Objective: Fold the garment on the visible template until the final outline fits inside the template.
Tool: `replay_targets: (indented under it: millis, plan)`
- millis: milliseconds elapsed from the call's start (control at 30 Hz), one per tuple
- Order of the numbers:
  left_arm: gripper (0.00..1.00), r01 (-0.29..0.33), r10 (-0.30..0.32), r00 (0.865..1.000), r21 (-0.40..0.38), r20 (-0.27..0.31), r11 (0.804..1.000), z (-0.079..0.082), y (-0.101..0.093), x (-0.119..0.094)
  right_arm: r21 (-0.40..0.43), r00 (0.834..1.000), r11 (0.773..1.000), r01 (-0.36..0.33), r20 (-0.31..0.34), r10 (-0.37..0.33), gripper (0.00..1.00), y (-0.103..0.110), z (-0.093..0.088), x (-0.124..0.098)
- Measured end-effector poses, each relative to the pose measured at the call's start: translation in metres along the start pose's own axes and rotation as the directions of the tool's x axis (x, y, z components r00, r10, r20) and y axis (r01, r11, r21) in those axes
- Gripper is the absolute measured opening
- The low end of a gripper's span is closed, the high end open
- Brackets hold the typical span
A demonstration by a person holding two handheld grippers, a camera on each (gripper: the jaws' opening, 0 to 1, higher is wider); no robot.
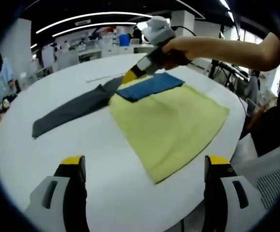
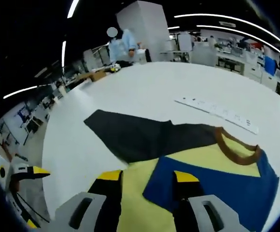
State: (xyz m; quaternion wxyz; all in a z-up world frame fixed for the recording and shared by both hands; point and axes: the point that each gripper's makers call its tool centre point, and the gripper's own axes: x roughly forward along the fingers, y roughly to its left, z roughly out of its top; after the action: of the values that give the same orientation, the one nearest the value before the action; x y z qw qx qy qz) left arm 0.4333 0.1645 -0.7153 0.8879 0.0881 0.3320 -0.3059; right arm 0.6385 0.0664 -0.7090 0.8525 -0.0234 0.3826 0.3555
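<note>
Folding well means gripping the garment (image 1: pixel 171 121) cleanly at its collar edge and carrying it flat across the white tabletop (image 1: pixel 106 159). Left claw (image 1: pixel 145 164) hangs wide open, empty. Right claw (image 2: pixel 145 176) is parted over the blue panel, grip uncertain. Right gripper view alone reveals the brown collar (image 2: pixel 236 147) and a ruler (image 2: pixel 217 113).

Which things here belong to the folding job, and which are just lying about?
Job: garment, yellow and blue with dark sleeve; right tool at its collar; left tool; white table.
Lying about: white ruler-like strip; background desks and shelves.
</note>
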Motion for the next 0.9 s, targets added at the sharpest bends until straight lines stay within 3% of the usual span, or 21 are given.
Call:
replay_targets:
  millis: [267,367,533,900]
  plan:
    - [0.99,-0.028,0.028,0.999,-0.008,0.017,1.0,0.011,0.015,-0.005,-0.075,0.998,0.996,-0.045,0.037,0.048,0.82,0.006,0.003,-0.017]
    - [0.99,-0.039,0.039,0.999,-0.013,0.025,0.999,0.014,0.021,-0.006,-0.088,0.996,0.994,-0.06,0.057,0.065,0.9,0.006,0.005,-0.028]
    - [0.99,-0.056,0.056,0.998,-0.015,0.03,0.998,0.019,0.028,-0.006,-0.127,0.996,0.991,-0.045,0.075,0.055,0.99,0.0,0.005,-0.045]
    - [0.99,-0.093,0.095,0.994,-0.05,0.052,0.994,0.031,0.051,-0.009,-0.175,0.99,0.982,-0.067,0.112,0.087,0.99,-0.003,-0.004,-0.08]
